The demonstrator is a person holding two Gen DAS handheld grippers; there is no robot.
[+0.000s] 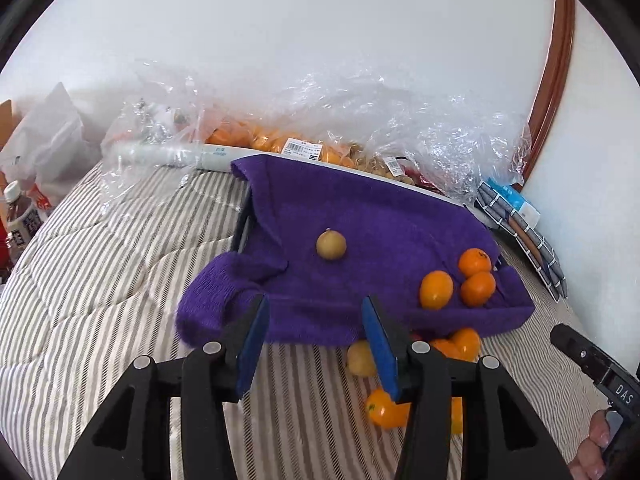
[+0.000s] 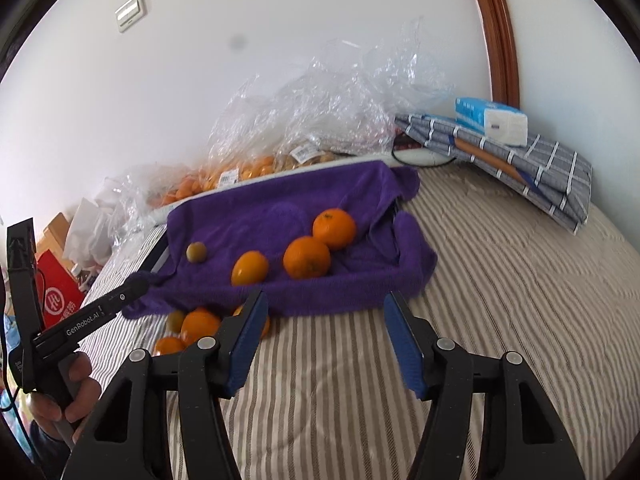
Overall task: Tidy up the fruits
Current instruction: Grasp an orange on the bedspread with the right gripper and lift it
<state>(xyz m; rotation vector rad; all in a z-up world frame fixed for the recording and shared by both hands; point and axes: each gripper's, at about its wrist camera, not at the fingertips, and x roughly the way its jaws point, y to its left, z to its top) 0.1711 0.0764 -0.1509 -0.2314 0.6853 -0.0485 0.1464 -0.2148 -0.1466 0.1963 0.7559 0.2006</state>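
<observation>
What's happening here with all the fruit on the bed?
A person holds tongs in each hand, sorting fruit on a striped bed. Three oranges and one small brownish fruit already sit on the purple towel. More fruit lies loose on the bedcover just in front of it. The left tongs and right tongs both hang open and empty.

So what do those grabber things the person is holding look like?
Each is a black plastic tool with two fingers padded in blue and dotted with silver rivets. The left gripper shows, in the right wrist view, a long black body with white "GenRobot.AI" lettering and a thin black cable beside it. The right gripper looks the same, and in the left wrist view its body reads "DAS".
</observation>
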